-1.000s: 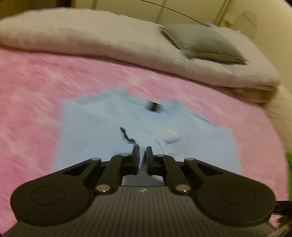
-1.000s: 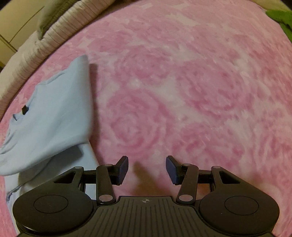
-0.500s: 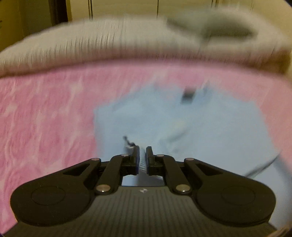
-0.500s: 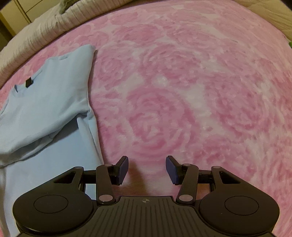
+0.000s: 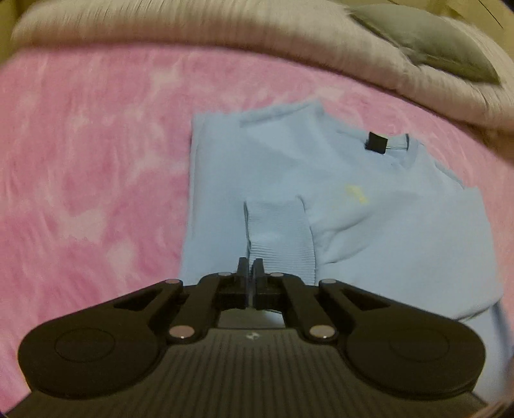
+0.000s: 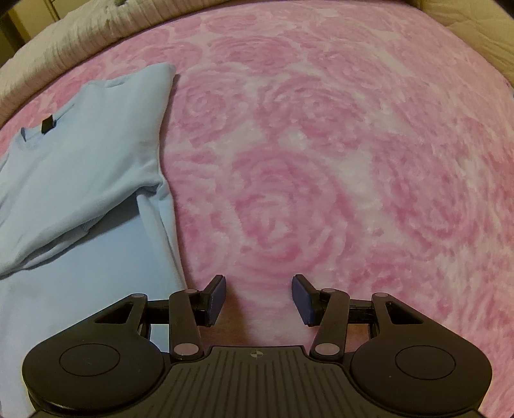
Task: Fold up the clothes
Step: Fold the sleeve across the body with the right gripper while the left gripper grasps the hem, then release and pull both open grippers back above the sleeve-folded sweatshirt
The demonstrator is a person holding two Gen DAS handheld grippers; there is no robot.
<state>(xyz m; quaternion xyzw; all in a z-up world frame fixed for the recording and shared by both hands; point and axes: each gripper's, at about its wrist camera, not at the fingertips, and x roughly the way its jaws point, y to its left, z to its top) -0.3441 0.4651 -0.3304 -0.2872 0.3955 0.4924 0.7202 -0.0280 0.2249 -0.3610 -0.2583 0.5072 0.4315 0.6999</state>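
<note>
Black jaws of the left gripper [image 5: 250, 268] are pinched tight on the ribbed cuff [image 5: 279, 239] of a light blue sweater [image 5: 369, 205], and that sleeve lies folded over the sweater's front, pointing toward 12 o'clock. Over on the right gripper [image 6: 257, 297], the jaws are wide apart with nothing in them, just above the fuzzy pink blanket [image 6: 321, 160], and the sweater lies flat at about 10 o'clock from them. Far back at 12 o'clock, a grey-white quilt [image 5: 192, 29] is bunched up with a grey pillow [image 5: 427, 41] on top at 1 o'clock.
</note>
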